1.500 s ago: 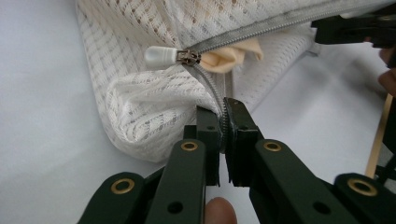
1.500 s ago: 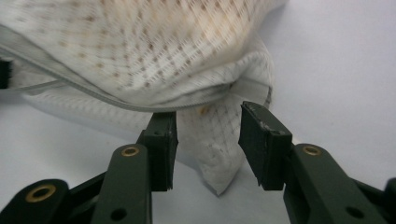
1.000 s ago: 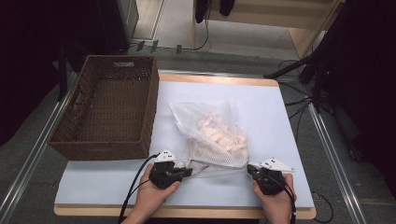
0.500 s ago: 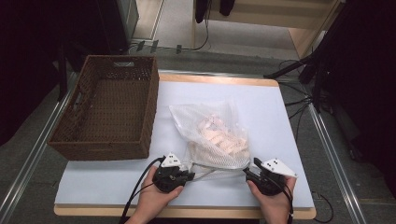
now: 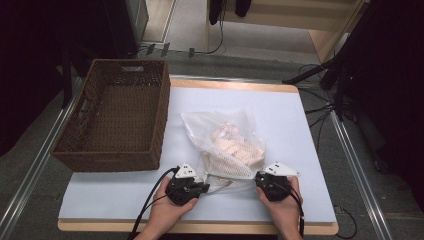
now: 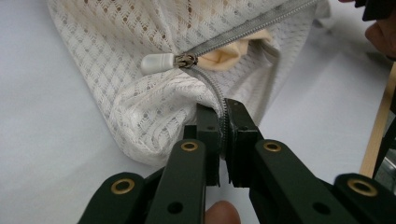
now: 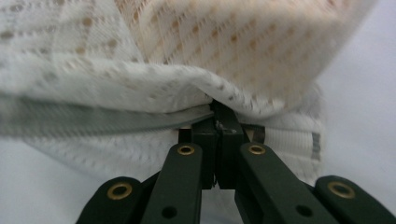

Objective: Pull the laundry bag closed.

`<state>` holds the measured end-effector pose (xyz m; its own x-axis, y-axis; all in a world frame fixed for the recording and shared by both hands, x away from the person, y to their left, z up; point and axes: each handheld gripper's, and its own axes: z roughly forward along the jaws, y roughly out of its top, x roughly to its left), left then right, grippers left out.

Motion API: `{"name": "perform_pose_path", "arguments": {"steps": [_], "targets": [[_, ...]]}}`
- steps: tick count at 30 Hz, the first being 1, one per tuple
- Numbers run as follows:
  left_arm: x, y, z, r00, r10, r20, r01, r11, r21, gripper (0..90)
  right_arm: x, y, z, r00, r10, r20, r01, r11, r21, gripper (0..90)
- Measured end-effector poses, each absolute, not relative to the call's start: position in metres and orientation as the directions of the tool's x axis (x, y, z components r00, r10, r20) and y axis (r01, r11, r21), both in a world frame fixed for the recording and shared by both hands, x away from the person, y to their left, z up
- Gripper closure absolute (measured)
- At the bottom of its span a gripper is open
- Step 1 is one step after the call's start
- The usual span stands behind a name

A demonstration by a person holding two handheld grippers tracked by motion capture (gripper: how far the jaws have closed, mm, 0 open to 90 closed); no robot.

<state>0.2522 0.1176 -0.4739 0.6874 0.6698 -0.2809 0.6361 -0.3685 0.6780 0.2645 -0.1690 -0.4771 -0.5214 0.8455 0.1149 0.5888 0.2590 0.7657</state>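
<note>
- Pinching grey zipper tape (image 6: 219,100) of white mesh bag (image 5: 227,145): left gripper (image 6: 223,135); its view shows the slider
- Right gripper (image 7: 218,122) clamped on bag's zipper edge; wicker basket (image 5: 115,120) in high view

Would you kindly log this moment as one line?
left gripper: shut on zipper | right gripper: shut on mesh bag | basket: beside bag

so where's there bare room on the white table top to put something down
Free patches on the white table top: the far strip beyond the white mesh zip bag, the right side between bag and table edge, and the near-left corner below the brown wicker basket. It is crowded at the near edge, where the left gripper and right gripper clamp the bag's zipper.
</note>
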Motion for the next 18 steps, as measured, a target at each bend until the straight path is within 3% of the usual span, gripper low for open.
{"name": "perform_pose_path", "arguments": {"steps": [5, 8, 10, 15, 18], "targets": [[0.254, 0.116, -0.474, 0.693, 0.666, -0.277, 0.635, -0.380, 0.673, 87.5, 0.280, -0.159, -0.470, -0.537, 0.831, 0.146, 0.593, 0.248, 0.766, 90.0], [0.254, 0.116, -0.474, 0.702, 0.662, -0.264, 0.626, -0.397, 0.671, 87.9, 0.290, -0.151, -0.463, -0.551, 0.821, 0.152, 0.540, 0.211, 0.815, 90.0], [0.252, 0.116, -0.473, 0.711, 0.659, -0.247, 0.614, -0.411, 0.673, 88.0, 0.297, -0.145, -0.463, -0.534, 0.837, 0.116, 0.521, 0.218, 0.826, 89.8], [0.252, 0.120, -0.473, 0.720, 0.647, -0.251, 0.613, -0.425, 0.666, 88.2, 0.313, -0.147, -0.484, -0.474, 0.880, 0.024, 0.575, 0.289, 0.766, 89.7], [0.251, 0.119, -0.472, 0.723, 0.650, -0.236, 0.605, -0.430, 0.670, 88.2, 0.315, -0.159, -0.477, -0.430, 0.899, 0.087, 0.548, 0.183, 0.816, 90.0]]}}
